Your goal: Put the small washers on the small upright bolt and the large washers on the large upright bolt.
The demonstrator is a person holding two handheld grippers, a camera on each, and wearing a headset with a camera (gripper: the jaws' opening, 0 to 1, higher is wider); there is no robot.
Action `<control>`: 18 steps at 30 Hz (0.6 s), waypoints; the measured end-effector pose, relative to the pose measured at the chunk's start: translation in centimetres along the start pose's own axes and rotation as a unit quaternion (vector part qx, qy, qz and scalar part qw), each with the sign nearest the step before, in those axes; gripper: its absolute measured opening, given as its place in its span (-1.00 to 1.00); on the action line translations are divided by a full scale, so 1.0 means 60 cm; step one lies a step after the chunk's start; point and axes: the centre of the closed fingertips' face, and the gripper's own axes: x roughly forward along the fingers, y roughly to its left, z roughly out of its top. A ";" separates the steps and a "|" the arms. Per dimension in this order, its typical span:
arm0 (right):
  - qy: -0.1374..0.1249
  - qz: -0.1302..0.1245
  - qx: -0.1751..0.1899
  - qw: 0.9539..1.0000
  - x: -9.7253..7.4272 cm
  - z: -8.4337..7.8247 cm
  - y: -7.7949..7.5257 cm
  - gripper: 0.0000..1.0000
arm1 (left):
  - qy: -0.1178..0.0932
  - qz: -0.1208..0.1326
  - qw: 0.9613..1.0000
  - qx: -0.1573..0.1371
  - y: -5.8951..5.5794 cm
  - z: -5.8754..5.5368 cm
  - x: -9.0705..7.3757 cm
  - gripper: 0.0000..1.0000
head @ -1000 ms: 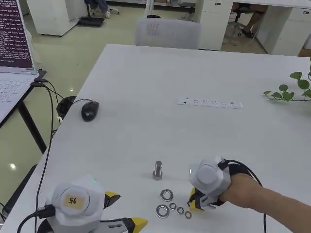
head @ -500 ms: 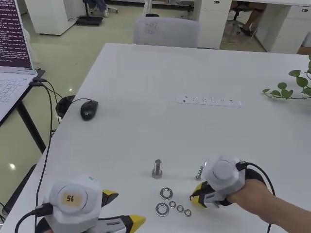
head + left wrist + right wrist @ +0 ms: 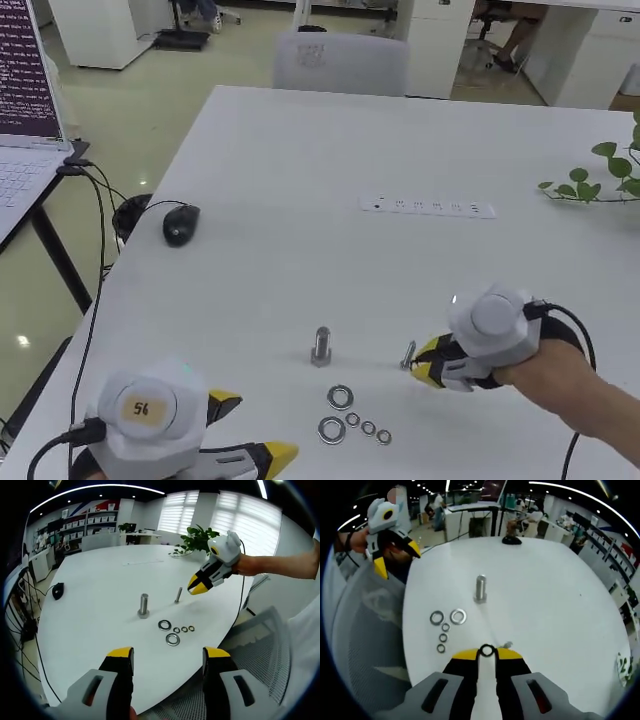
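R tool is low over the worktop, held by a hand coming in from the R side. Its tips are together and clamped on a small washer, which shows as a dark ring betw. the yellow tips in the right gripper view. The tips are just beside the small bolt. Can't tell if the washer touches the bolt. The bolt stands upright on the worktop, to the R of the large bolt, which is also upright, w/ its head down. In front of the large bolt, nearer the person, lie 2 large washers, flat, close together but apart. Next to them 3 small washers lie flat in a short slanted row, running toward the R tool's side. L tool is at the near L edge of the worktop, well apart from the bolts. Its tips are wide apart w/ only worktop betw. them, and in the left gripper view it points across at the washers and both bolts. Further back on the worktop are a black mouse at the L edge, a white power strip mid-top and plant leaves at the far R. A grey chair stands behind the far edge, and a laptop on a side desk to the L.
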 end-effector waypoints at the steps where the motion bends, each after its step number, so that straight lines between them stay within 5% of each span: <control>1: 0.001 0.000 -0.002 1.000 -0.002 0.004 -0.004 -0.75 | 0.000 -0.001 1.000 0.001 -0.001 0.001 0.001 0.10; 9: 0.038 0.002 -0.037 0.999 0.010 0.013 -0.037 -0.75 | -0.003 -0.002 1.000 0.005 -0.002 0.011 0.002 0.10; 18: 0.063 0.011 -0.047 0.997 0.019 0.004 -0.040 -0.75 | -0.006 0.003 1.000 0.000 0.001 0.010 -0.003 0.10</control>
